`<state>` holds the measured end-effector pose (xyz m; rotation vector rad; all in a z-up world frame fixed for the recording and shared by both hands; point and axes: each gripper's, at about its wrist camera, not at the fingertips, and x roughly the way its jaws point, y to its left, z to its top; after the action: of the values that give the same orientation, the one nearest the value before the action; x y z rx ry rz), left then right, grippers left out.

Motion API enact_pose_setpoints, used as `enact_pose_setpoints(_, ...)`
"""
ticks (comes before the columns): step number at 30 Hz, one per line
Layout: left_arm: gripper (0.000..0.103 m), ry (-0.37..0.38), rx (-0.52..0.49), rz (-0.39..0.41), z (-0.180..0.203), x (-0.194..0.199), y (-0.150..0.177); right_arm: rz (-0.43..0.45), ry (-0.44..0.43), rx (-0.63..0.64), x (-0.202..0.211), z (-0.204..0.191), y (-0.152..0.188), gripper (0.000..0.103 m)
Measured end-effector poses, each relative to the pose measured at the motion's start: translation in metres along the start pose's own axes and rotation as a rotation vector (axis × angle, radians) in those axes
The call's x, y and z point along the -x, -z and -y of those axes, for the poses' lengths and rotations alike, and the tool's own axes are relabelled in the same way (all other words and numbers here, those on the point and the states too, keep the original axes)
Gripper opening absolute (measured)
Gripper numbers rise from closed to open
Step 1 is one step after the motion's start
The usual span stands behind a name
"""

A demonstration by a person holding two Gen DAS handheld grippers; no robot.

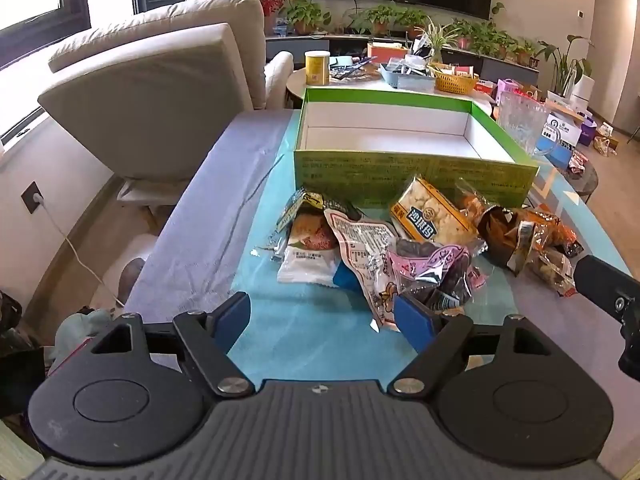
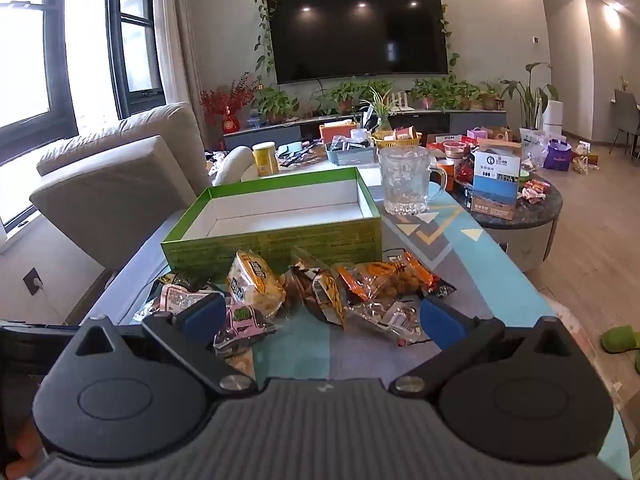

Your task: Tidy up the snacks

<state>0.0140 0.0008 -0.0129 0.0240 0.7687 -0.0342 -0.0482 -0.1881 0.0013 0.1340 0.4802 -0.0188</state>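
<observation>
A pile of snack packets lies on the table in front of an open green box with a bare white inside. My left gripper is open just short of the pile, its right finger beside a pink and black packet. In the right wrist view the same pile lies before the green box. My right gripper is open, its fingers spread on either side of the near packets, with an orange packet and a yellow packet ahead.
A glass mug stands right of the box. A beige armchair is at the left. Behind, a round table holds a yellow can, baskets and boxes. The table cloth edge drops off at left.
</observation>
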Motion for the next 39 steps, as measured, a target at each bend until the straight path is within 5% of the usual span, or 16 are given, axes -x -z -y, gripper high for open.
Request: enact_pose_setpoints(39,0.077,-0.01,-0.008,0.018,0.004,0.016,0.006,-0.004,-0.013,-0.041,0.007,0.003,0.005,0.052)
